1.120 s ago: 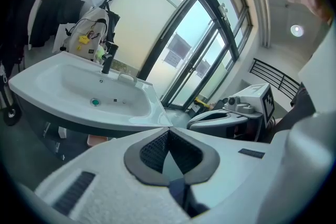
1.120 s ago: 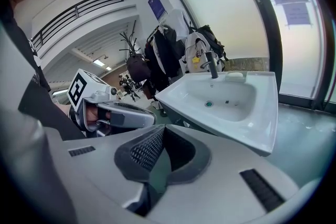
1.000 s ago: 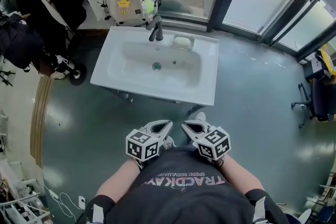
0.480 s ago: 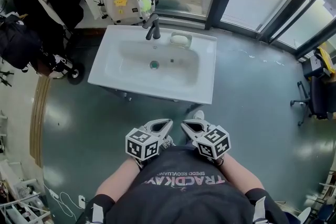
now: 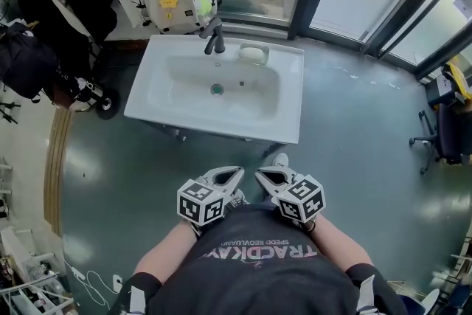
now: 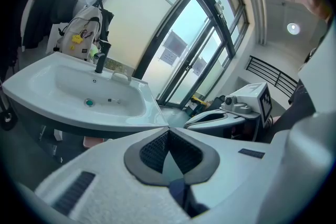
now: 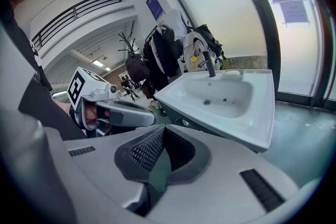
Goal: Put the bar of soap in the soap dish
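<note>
The left gripper (image 5: 231, 174) and right gripper (image 5: 264, 175), at lower centre, both have their jaws closed on nothing. At upper centre the soap dish (image 5: 243, 54) sits on the sink (image 5: 284, 122) rim, right of the faucet (image 5: 214, 37). A pale bar of soap (image 5: 254, 53) apparently lies in it.

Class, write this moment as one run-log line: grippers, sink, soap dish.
left gripper: shut, empty | right gripper: shut, empty | both short of sink | soap dish: on back rim beside faucet
</note>
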`<state>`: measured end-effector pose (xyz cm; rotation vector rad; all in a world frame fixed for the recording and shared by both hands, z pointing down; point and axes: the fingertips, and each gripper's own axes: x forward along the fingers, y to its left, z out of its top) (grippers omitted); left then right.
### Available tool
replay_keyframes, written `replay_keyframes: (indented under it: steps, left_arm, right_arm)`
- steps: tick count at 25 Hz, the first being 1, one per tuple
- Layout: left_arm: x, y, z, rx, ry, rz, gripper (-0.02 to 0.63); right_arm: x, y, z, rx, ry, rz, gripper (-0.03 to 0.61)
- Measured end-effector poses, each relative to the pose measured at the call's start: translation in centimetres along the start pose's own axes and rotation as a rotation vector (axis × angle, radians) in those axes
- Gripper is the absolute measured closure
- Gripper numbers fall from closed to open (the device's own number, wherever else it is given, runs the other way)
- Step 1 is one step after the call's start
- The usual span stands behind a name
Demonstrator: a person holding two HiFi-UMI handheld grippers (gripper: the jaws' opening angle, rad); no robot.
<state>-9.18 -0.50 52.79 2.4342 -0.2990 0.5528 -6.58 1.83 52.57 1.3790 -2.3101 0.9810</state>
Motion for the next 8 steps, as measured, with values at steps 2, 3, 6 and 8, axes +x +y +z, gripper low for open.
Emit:
replay_keyframes:
  steps: [2,3,6,8]
  left_arm:
    - [-0.12,0.01,0.01,-0.001,0.000,0.000,0.604]
    - [-0.17,0.00,-0.01,-0.001,-0.001,-0.001,0.604]
    - [-0.27,-0.04,-0.13,-0.001,-0.003,-0.002,0.604]
    - [-0.30,-0.05,-0.24,-0.001,-0.004,-0.001,0.604]
  right_arm:
    - [0.06,0.13,0.04,-0.002,0.001,0.002,0.568]
    - [0.10,0.19,0.03,-0.003,0.001,0.003,0.568]
    - [0.17,0.28,-0.08,-0.004,0.001,0.005,0.568]
    - [0.19,0.30,-0.20,-0.004,0.001,0.005,0.568]
